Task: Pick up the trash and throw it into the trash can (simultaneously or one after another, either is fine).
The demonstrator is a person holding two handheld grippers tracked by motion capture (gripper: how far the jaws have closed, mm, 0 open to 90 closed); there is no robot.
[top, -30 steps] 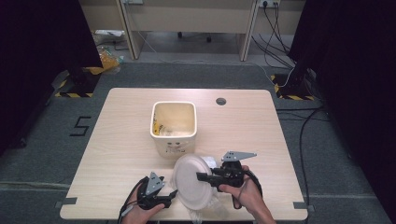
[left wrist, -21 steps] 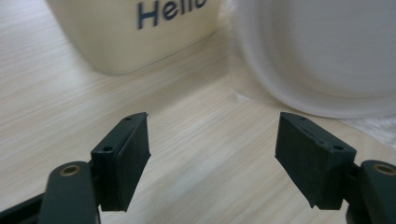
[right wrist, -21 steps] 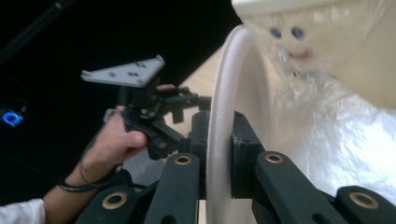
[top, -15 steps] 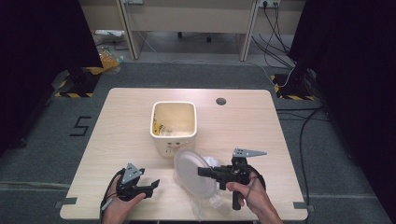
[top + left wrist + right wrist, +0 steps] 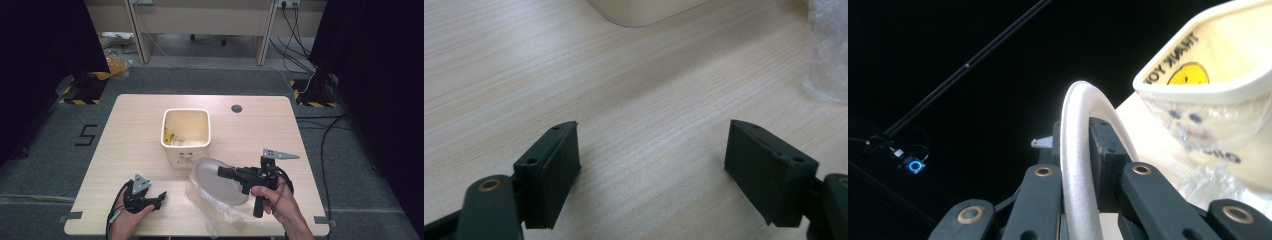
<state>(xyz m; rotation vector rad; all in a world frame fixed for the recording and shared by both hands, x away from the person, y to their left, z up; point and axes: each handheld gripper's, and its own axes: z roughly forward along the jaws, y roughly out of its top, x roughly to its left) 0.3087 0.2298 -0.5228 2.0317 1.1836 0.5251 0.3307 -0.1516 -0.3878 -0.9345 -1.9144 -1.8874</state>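
On the table (image 5: 135, 127) stand one cream square bin (image 5: 185, 135), one white foam plate (image 5: 218, 181) and one crumpled clear plastic bag (image 5: 212, 210). Two handheld grippers are at work, the left gripper (image 5: 159, 198) and the right gripper (image 5: 223, 172), each carried by one hand. One round cable hole (image 5: 236, 108) is in the tabletop, and one number marking (image 5: 86, 135) is on the floor
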